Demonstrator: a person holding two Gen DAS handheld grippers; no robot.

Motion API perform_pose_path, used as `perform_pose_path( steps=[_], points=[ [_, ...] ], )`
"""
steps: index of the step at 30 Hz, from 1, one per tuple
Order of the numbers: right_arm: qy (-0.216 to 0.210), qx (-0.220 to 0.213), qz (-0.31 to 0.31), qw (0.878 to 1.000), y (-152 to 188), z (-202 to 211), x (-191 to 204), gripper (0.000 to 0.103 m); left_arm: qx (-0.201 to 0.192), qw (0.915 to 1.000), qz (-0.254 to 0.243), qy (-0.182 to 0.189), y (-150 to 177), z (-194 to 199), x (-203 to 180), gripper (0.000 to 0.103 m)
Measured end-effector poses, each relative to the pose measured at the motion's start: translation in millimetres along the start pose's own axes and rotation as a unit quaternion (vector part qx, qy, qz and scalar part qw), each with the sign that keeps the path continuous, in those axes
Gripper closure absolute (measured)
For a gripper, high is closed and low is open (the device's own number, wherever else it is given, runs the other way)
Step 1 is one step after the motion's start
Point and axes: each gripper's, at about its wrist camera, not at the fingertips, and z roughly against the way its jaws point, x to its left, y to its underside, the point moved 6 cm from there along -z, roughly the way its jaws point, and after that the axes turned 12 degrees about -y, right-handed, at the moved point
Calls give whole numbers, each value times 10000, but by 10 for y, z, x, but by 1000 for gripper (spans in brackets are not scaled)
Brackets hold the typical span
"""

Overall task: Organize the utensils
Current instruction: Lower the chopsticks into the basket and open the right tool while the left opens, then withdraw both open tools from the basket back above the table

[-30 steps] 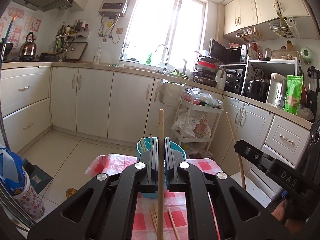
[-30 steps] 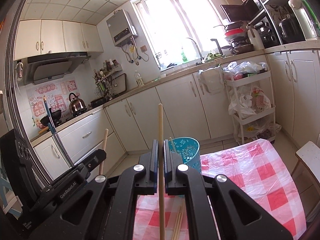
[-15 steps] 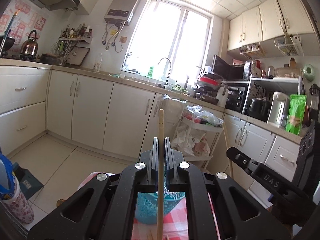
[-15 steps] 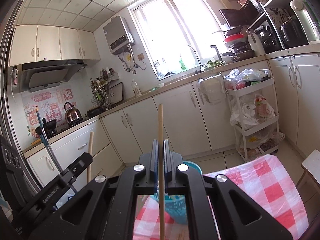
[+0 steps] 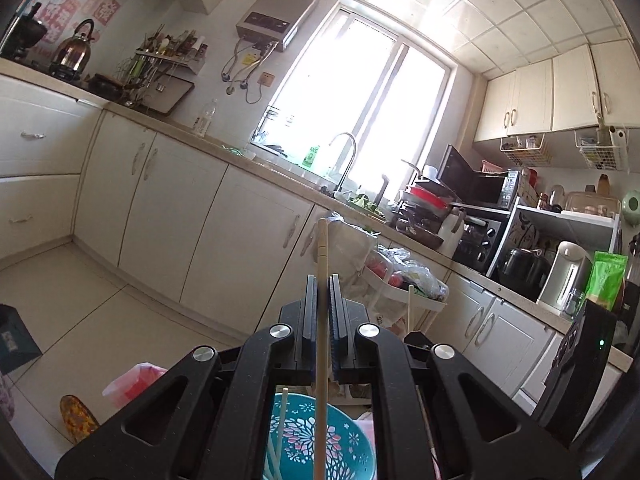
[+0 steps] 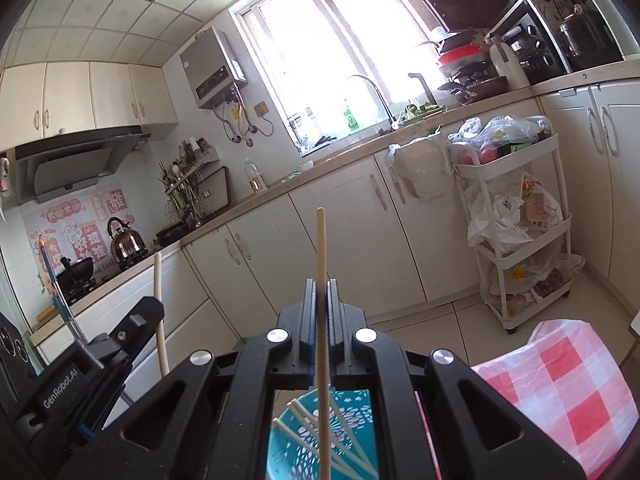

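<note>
Left wrist view: left gripper (image 5: 322, 280) is clamped on a wooden chopstick (image 5: 321, 320), jaws pressed together w/ only the stick between them. Stick stands roughly upright, top end well above the pads, lower end running down over the teal holder (image 5: 320, 452) directly below. Holder already has a few pale chopsticks (image 5: 280, 432) leaning inside. Pink-checked tablecloth (image 5: 132, 380) edge shows at lower left. Right gripper body is visible at the right edge w/ its own stick tip nearby.

Right wrist view: right gripper (image 6: 321, 292) is likewise closed tight on a second chopstick (image 6: 321, 320), upright, bottom end over the same teal holder (image 6: 352, 440) on the red-white cloth (image 6: 560, 380). Left gripper's body sits at lower left, its stick poking up beside it.

Handling, as I judge it: sticks are light, stiff, smooth & round, so they can pivot or slip in flat pads. Grip is about mid-length, which seems right — keeps them balanced and lets the low end be aimed into the holder's mouth. Holder looks like light plastic, prob. easy to tip if a stick knocks its rim.
</note>
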Motion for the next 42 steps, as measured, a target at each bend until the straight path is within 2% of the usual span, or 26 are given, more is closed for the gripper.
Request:
perform_pose_path(
  steps=[8, 14, 19, 20, 22, 24, 28, 30, 36, 42],
  points=[
    [128, 364, 125, 9992, 245, -390, -188, 97, 120, 9997, 183, -143, 294, -539, 62, 98],
    [218, 773, 166, 9966, 507, -454, -292, 97, 368, 9986, 22, -382, 588, -661, 130, 98],
    [279, 936, 23, 9952, 617, -359, -372, 83, 695, 9961, -258, -485, 729, -618, 145, 96],
    [293, 944, 7, 9951, 615, -317, -375, 82, 758, 9953, -297, -526, 738, -583, 164, 93],
    [324, 908, -58, 9953, 587, -159, -375, 76, 826, 9942, -323, -615, 726, -459, 218, 79],
    [365, 862, -119, 9955, 561, 42, -360, 69, 831, 9933, -352, -722, 685, -278, 281, 57],
    [477, 900, -177, 9946, 623, 508, -289, 58, 777, 9911, -601, -903, 615, 209, 369, 42],
    [519, 947, -178, 9940, 712, 782, -223, 57, 791, 9881, -800, -1051, 618, 488, 405, 30],
    [623, 806, -2, 9948, 901, 1613, 114, 47, 723, 9764, -1461, -1415, 673, 1278, 368, 10],
    [599, 909, 228, 9938, 1005, 2099, 441, 39, 832, 9695, -1720, -1536, 743, 1914, 314, 8]
  ],
)
